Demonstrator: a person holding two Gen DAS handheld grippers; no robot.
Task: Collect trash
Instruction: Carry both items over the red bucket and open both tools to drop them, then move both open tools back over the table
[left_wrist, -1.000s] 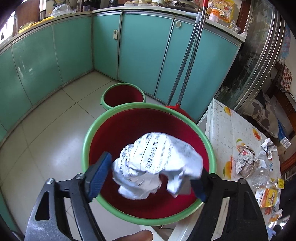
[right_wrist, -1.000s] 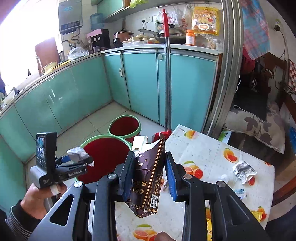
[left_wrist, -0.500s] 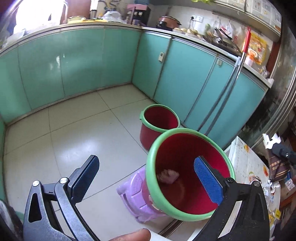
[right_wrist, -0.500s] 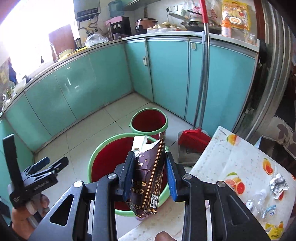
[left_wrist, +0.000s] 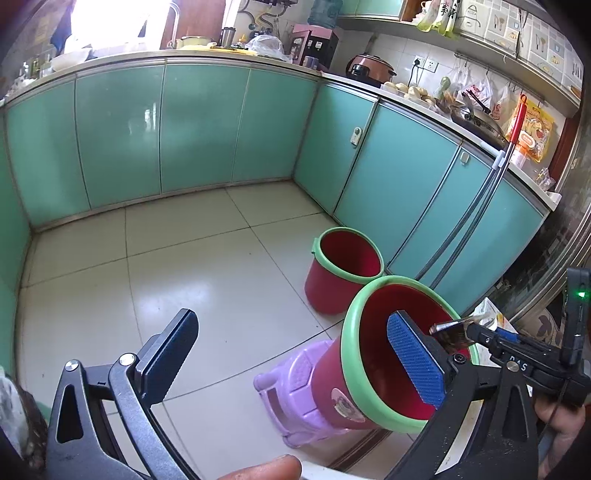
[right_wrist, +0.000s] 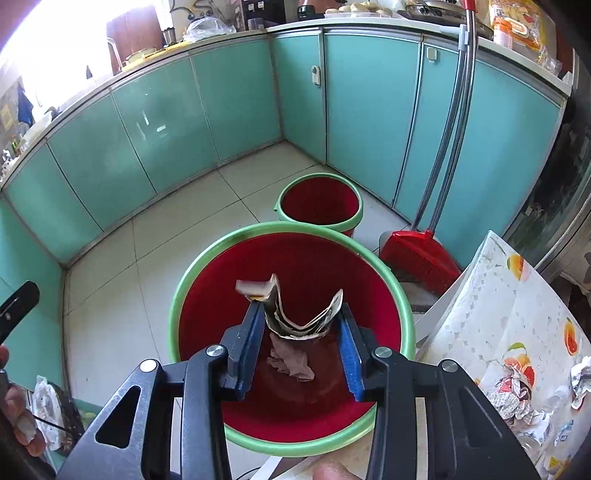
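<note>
A big red bucket with a green rim (right_wrist: 199, 266) stands on a purple stool (left_wrist: 295, 384); it also shows in the left wrist view (left_wrist: 349, 354). My right gripper (right_wrist: 301, 345) is over its mouth, jaws spread, with a flattened brown carton (right_wrist: 295, 317) sagging between the pads. A crumpled paper wad (right_wrist: 290, 363) lies in the bucket's bottom. My left gripper (left_wrist: 291, 365) is wide open and empty, left of the bucket above the floor. The right gripper and carton also show in the left wrist view (left_wrist: 452, 332).
A smaller red bucket (right_wrist: 319, 201) stands behind on the tiled floor. A red broom and dustpan (right_wrist: 424, 254) lean on the teal cabinets. A table with a fruit-print cloth (right_wrist: 509, 306) at right holds crumpled wrappers (right_wrist: 513, 398).
My left gripper let the paper wad fall into the bucket and drew away left. My right gripper moved over the bucket and its jaws have spread around the carton.
</note>
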